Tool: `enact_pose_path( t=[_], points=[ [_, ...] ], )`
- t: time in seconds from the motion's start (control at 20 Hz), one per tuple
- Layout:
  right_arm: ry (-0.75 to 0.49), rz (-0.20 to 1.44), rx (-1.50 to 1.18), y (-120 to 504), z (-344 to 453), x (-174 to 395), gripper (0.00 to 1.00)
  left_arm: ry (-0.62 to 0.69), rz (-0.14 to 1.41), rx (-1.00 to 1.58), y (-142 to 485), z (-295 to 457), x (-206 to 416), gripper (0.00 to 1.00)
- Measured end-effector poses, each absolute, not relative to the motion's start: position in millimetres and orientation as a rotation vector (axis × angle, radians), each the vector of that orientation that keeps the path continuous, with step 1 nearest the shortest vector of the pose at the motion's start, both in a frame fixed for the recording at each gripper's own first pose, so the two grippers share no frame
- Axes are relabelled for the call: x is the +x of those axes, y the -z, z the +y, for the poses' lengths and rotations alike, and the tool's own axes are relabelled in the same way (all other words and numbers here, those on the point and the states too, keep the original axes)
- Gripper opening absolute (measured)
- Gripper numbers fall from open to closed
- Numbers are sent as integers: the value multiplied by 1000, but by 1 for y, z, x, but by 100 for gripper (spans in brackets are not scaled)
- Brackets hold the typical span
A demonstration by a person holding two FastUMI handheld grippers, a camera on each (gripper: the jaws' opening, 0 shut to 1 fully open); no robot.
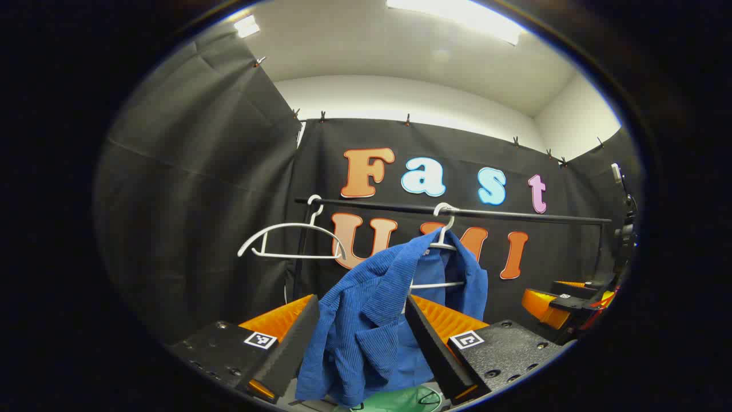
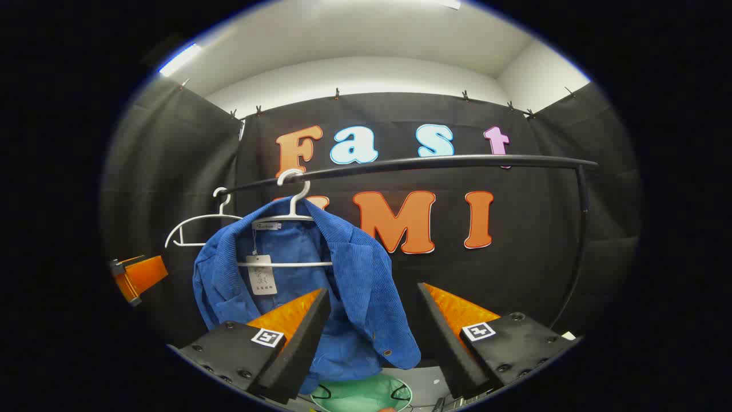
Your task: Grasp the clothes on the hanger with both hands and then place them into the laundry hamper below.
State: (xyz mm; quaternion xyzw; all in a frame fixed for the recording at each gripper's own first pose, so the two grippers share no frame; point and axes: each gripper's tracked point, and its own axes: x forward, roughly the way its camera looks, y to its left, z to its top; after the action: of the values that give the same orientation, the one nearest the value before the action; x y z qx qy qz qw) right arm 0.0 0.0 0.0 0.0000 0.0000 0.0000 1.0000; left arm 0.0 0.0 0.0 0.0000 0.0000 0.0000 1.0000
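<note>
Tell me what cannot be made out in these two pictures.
- Hamper, right gripper view: cut off by the bottom edge, partly behind the jacket.
- Hamper in the left gripper view: mostly behind the jacket and the left tongs.
- Tag: print too small.
- Right tongs: open, jacket contact unclear.

Jacket point(image 2: 343, 286) hangs on hanger point(image 2: 291, 214) from rail point(image 2: 434, 163), above hamper point(image 2: 363, 395).
</note>
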Motion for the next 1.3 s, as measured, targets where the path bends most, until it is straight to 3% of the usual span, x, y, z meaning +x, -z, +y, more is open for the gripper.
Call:
enact_pose_path(
  t=[0.55, 1.0, 1.1, 1.3],
  points=[
    [-17, -9, 58, 10, -30, 17, 100, 32, 0, 18, 9, -45, 3, 92],
    [-121, 44, 58, 17, -61, 20, 98, -137, -40, 97, 5, -60, -15, 95],
    [-153, 57, 54, 22, -66, 21, 100, -181, -30, 102, 9, -63, -22, 91],
    [-197, 65, 56, 30, -77, 23, 98, -249, -17, 79, 17, -68, -30, 95]
  ],
)
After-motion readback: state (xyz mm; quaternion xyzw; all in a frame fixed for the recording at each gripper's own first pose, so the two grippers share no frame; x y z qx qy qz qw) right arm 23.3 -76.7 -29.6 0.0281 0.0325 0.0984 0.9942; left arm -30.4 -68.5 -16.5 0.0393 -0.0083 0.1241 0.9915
